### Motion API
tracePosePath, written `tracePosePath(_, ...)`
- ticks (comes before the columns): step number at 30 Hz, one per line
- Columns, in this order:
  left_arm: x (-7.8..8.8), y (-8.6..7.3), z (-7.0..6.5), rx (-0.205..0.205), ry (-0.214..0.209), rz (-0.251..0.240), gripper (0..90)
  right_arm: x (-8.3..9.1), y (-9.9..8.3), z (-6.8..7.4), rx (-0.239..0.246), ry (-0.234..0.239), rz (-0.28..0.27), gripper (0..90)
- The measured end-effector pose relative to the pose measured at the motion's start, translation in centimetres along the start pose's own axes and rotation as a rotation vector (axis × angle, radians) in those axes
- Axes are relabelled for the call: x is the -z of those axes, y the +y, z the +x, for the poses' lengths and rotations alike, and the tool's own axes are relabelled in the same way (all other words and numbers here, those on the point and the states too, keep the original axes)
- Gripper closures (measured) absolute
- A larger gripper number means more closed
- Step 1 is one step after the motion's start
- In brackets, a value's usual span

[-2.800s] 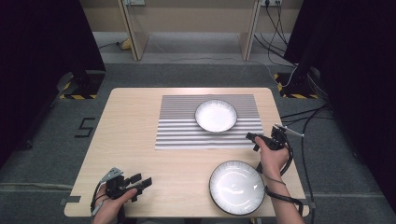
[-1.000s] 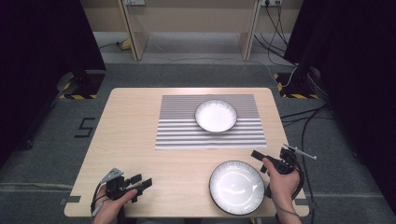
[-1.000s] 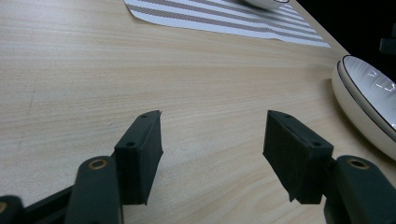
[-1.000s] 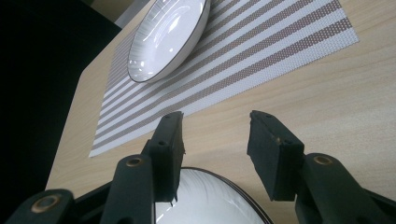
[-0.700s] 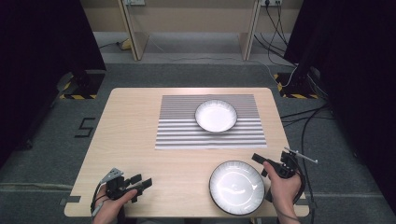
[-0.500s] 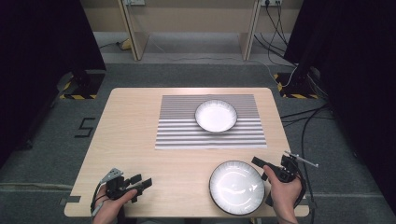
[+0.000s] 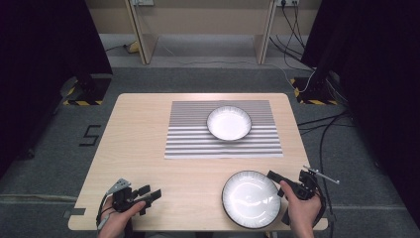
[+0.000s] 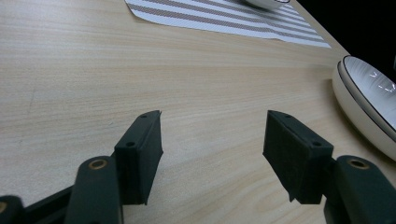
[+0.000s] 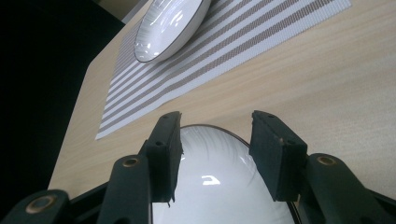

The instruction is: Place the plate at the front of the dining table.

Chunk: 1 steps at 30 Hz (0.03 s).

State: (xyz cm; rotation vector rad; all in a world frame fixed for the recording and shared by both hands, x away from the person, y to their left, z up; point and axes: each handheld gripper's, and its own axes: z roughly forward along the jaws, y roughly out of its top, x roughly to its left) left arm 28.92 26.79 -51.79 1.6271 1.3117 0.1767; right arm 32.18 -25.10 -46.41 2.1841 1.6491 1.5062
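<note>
Your left gripper (image 8: 212, 158) and right gripper (image 9: 215, 154): black jaws, brass-coloured rivets, square dark pads with small screw holes, black trailing cables.

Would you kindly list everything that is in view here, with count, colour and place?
table: one, light wood, centre of the high view.
placemat: one, grey-and-white striped, far middle of the table.
small plate: one, white with dark rim, on the placemat.
large plate: one, white with dark rim, near right part of the table.
floor: grey carpet around the table, with cables at the right.
left gripper: one, black, near left edge, fingers open over bare wood.
right gripper: one, black, fingers open at the large plate's right rim.
</note>
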Motion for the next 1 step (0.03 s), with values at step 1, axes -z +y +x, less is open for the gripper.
tracePosePath(1, -0.01, 0.01, 0.00, 0.000, 0.001, 0.001, 36.8, -0.09, 0.11, 0.13, 0.008, -0.002, -0.004, 53.3)
